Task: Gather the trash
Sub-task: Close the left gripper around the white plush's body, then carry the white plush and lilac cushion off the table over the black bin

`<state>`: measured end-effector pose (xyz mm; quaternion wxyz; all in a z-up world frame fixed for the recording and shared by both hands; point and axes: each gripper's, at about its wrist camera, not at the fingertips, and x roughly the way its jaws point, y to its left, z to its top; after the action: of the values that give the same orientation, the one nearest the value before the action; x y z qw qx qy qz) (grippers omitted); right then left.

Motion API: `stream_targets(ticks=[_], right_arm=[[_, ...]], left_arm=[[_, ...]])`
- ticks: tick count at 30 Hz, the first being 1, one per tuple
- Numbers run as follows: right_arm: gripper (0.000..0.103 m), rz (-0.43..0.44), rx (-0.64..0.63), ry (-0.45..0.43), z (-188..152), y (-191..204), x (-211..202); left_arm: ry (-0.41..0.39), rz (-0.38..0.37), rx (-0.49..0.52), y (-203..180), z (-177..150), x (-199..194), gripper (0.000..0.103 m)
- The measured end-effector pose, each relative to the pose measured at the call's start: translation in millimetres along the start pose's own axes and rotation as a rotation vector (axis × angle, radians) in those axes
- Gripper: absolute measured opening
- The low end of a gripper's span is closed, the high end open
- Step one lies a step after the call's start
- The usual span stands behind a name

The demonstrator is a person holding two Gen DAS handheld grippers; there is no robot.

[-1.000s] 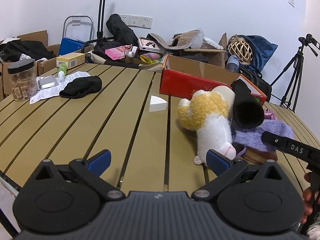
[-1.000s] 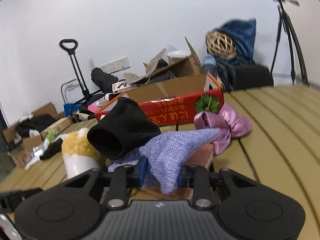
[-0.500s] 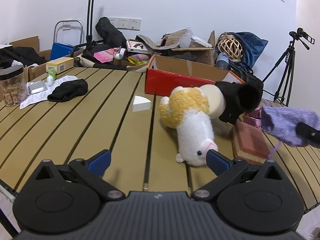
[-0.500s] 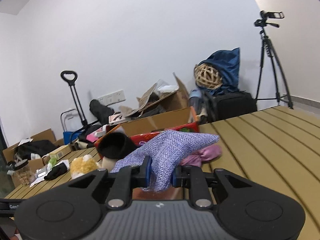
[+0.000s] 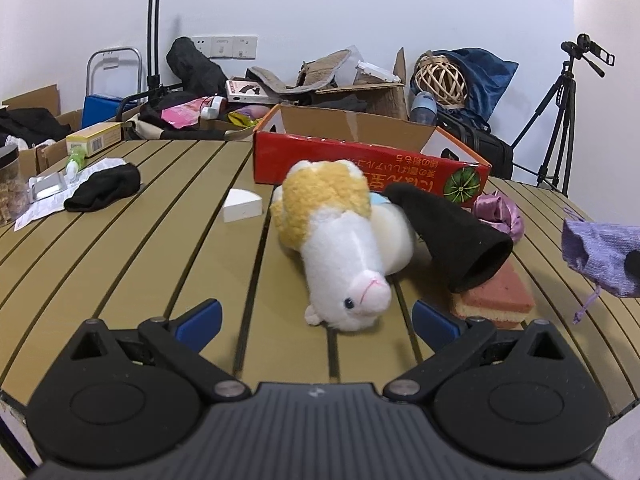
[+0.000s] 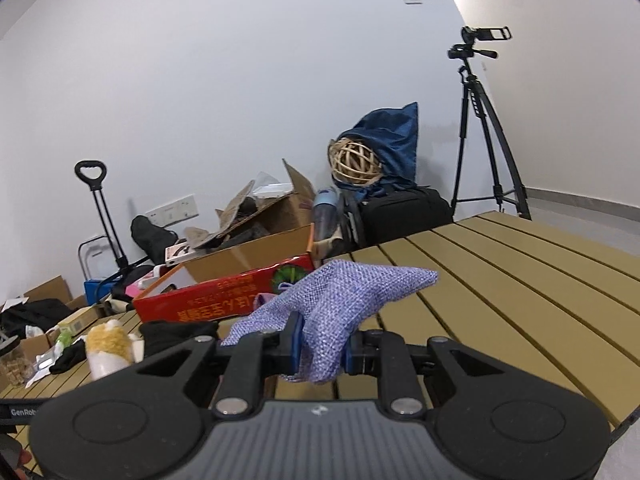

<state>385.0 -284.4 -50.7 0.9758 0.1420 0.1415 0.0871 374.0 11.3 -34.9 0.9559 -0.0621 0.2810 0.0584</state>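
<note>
My right gripper is shut on a purple woven pouch and holds it up above the slatted table; the pouch also shows at the right edge of the left wrist view. My left gripper is open and empty, low over the table's front edge, with a white and yellow plush toy lying between and beyond its fingers. A black sock leans on a pink sponge right of the toy. An open red cardboard box stands behind them.
A pink satin bow, a white wedge, another black sock, a paper sheet and a jar lie on the table. Boxes, bags, a trolley and a tripod stand behind it.
My right gripper has lifted the purple pouch off the pile and carried it up and to the right. The pink sponge is uncovered. The left gripper's view shifted right, toward the plush toy.
</note>
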Motion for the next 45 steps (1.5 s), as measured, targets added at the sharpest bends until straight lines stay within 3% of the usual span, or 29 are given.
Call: stream_targets(ticks=[19, 26, 31, 35, 37, 39, 45], right_arm=[[0.018, -0.006, 0.041, -0.008, 0.0, -13.0, 3.2], [0.018, 0.014, 0.036, 0.005, -0.7, -8.5, 6.6], [0.018, 0.023, 0.033, 0.006, -0.5, -7.2, 5.8], [0.018, 0.027, 0.041, 0.0, 1.3, -8.5, 4.4], [0.018, 0.03, 0.044, -0.003, 1.1, -10.3, 3.1], [0.018, 0.034, 0.044, -0.006, 0.6, -10.2, 1.9], [0.018, 0.05, 0.039, -0.006, 0.7, -10.8, -1.3]], left_arm=[[-0.013, 0.258, 0.029, -28.9, 31.0, 49.9, 0.1], [0.035, 0.234, -0.001, -28.0, 31.9, 57.9, 0.081], [0.05, 0.254, -0.055, -20.2, 31.7, 56.9, 0.073], [0.107, 0.238, -0.082, -15.7, 34.3, 65.8, 0.072], [0.121, 0.216, -0.096, -13.4, 35.2, 70.0, 0.064], [0.133, 0.201, -0.097, -12.6, 36.2, 73.1, 0.044], [0.1, 0.212, -0.087, -12.1, 33.1, 62.1, 0.042]])
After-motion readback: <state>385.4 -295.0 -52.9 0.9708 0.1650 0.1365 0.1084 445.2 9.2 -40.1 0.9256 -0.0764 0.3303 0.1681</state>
